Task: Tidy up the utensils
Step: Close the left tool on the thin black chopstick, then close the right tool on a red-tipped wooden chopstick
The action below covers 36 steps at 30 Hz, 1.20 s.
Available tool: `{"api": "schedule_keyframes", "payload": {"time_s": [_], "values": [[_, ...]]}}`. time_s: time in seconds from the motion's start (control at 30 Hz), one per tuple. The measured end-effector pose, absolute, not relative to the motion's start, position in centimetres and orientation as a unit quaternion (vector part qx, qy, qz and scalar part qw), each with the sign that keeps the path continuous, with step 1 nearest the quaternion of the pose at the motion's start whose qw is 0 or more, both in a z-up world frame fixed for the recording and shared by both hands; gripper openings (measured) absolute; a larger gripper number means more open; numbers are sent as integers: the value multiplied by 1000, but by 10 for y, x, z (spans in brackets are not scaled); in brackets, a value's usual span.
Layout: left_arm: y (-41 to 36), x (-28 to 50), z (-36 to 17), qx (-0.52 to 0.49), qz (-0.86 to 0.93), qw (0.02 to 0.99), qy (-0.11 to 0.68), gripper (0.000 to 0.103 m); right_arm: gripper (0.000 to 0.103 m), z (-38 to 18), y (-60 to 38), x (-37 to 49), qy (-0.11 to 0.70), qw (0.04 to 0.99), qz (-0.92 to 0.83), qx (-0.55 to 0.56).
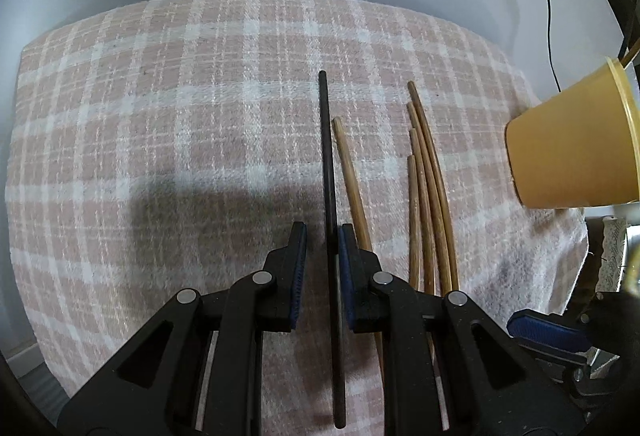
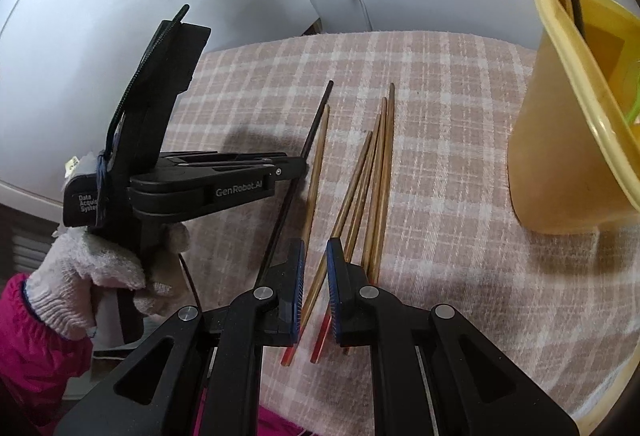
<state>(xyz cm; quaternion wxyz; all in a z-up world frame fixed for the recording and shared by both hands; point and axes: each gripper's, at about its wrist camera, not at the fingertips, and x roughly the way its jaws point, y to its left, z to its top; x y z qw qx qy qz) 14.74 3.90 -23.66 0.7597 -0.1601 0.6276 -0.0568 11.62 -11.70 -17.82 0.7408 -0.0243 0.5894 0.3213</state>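
A black chopstick (image 1: 327, 171) lies on the plaid cloth between the fingers of my left gripper (image 1: 322, 236), which is open around it, the right pad touching it. It also shows in the right wrist view (image 2: 308, 139). Several wooden chopsticks (image 1: 428, 187) lie just right of it. In the right wrist view my right gripper (image 2: 314, 256) is open, low over one wooden chopstick (image 2: 344, 211) that runs between its fingers. The yellow cup (image 2: 576, 123) stands at the right and holds a few utensils.
The pink plaid cloth (image 1: 160, 115) covers the table. The yellow cup (image 1: 572, 147) is at the right edge in the left wrist view. A white wall and a cable are behind. The gloved hand (image 2: 100, 264) holds the left gripper.
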Motion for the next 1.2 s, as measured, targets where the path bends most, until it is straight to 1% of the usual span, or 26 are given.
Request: {"api": "schedule_keyframes", "payload": {"time_s": [0.23, 0.27, 0.3, 0.43, 0.47, 0.5, 0.57, 0.8, 0.97, 1.13, 1.2], "values": [[31, 155, -237, -145, -51, 765, 626, 14, 10, -188, -108, 124, 597, 735, 320, -35], [31, 157, -237, -146, -50, 765, 626, 14, 10, -189, -106, 125, 597, 735, 320, -38], [33, 160, -238, -137, -39, 768, 625, 11, 10, -189, -106, 124, 598, 734, 319, -40], [43, 160, -239, -138, -33, 768, 624, 9, 10, -190, -101, 130, 599, 733, 318, -43], [46, 159, -240, -138, -32, 768, 625, 9, 15, -190, -99, 132, 599, 733, 318, -44], [49, 158, -240, -139, -32, 767, 625, 8, 23, -190, -96, 134, 598, 734, 319, -46], [55, 155, -242, -142, -29, 768, 624, 8, 30, -189, -92, 137, 595, 735, 323, -47], [82, 146, -248, -168, -22, 765, 622, 8, 30, -201, -70, 164, 609, 726, 318, -44], [105, 156, -248, -207, -10, 758, 618, 10, 30, -214, -55, 187, 629, 712, 309, -26], [115, 169, -245, -208, 9, 758, 618, 10, 26, -226, -46, 201, 648, 701, 297, -19], [119, 179, -245, -203, 13, 757, 621, 10, 23, -231, -43, 204, 655, 696, 296, -13]]}}
